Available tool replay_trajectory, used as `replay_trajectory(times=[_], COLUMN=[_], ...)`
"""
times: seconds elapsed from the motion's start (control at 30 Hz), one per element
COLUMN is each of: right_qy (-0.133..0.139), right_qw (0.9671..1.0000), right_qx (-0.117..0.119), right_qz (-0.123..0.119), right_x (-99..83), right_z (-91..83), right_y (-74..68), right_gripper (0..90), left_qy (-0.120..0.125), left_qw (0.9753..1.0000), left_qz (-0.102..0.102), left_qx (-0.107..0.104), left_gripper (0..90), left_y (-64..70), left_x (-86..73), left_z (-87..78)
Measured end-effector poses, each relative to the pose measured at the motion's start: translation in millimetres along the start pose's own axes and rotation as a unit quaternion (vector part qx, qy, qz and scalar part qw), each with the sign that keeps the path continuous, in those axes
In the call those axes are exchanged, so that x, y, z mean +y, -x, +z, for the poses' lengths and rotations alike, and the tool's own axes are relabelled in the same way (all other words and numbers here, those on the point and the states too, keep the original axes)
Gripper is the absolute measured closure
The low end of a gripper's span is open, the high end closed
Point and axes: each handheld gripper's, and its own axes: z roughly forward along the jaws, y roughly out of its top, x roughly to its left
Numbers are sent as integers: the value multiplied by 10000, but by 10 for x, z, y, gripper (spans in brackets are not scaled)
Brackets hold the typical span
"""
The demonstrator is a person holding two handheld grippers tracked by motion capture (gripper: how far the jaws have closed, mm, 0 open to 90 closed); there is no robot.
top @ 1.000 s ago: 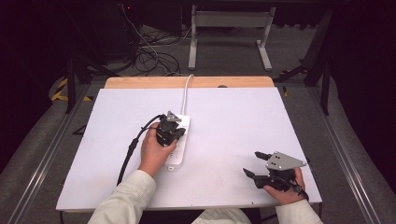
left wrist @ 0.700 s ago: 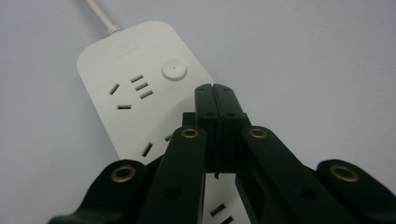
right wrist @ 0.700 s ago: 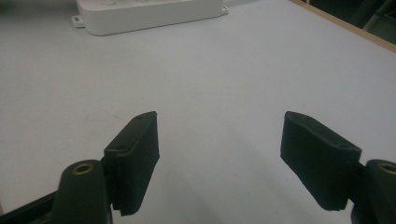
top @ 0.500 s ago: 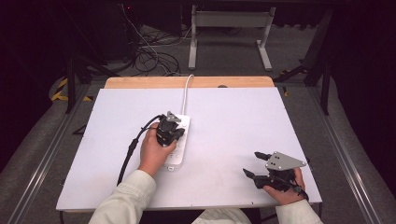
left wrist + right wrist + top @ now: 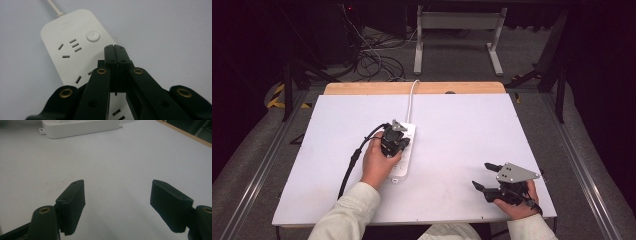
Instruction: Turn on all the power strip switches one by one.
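The left gripper [image 5: 396, 140] is right over the white power strip [image 5: 403, 152], which lies lengthwise near the middle of the table [image 5: 462, 130], its white cord [image 5: 412, 102] running off toward the far edge. In the left gripper view the two jaws are pressed tight together, pad against pad, with nothing between them — the tips [image 5: 115, 53] sit just above the strip's top face [image 5: 67, 37], a little to the near side of the round power button [image 5: 93, 35]. Whether the tips actually touch the plastic, I cannot tell. The three-slot and two-slot sockets [image 5: 70, 47] lie to the left of the tips in that view, and more slots show beneath the jaws.

Over on the right, the right gripper [image 5: 486, 176] sits low by the table's near right corner, well apart from the strip. Its jaws are spread wide — the right gripper view shows bare table between the two pads [image 5: 72, 202], and the strip's end [image 5: 80, 128] lies far off at the top left of that view.

A black cable [image 5: 354, 160] trails from the left gripper back toward the near edge.
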Motion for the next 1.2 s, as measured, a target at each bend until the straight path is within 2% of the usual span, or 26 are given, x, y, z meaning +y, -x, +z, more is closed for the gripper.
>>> replay_trajectory(times=[0.13,0.33,0.53,0.83,0.9,1.03,1.1,1.2], right_qy=[1,5,7,6,10,1,2,-13], right_qw=[10000,10000,10000,10000,10000,10000,10000,10000], right_qx=[0,1,3,1,-2,-2,-4,1], right_qz=[5,11,8,10,11,30,27,21], right_x=[0,1,2,2,1,-4,-5,-6], right_z=[1,-1,-3,-2,-2,0,6,12], right_y=[0,-1,-3,-2,0,6,12,12], right_gripper=[285,285,285,285,285,285,285,285], left_qy=[-4,-31,-39,-146,-219,-77,8,77], left_qw=[10000,10000,10000,9998,9997,9999,10000,9999], left_qz=[-57,15,-44,-125,-59,-29,30,-32], left_qx=[-3,69,53,-7,-1,-69,21,83], left_gripper=[900,900,900,900,900,899,899,899], left_y=[2,28,15,4,1,21,28,-11], left_x=[0,5,8,36,67,103,123,141], left_z=[3,7,6,10,-12,-50,-61,-53])
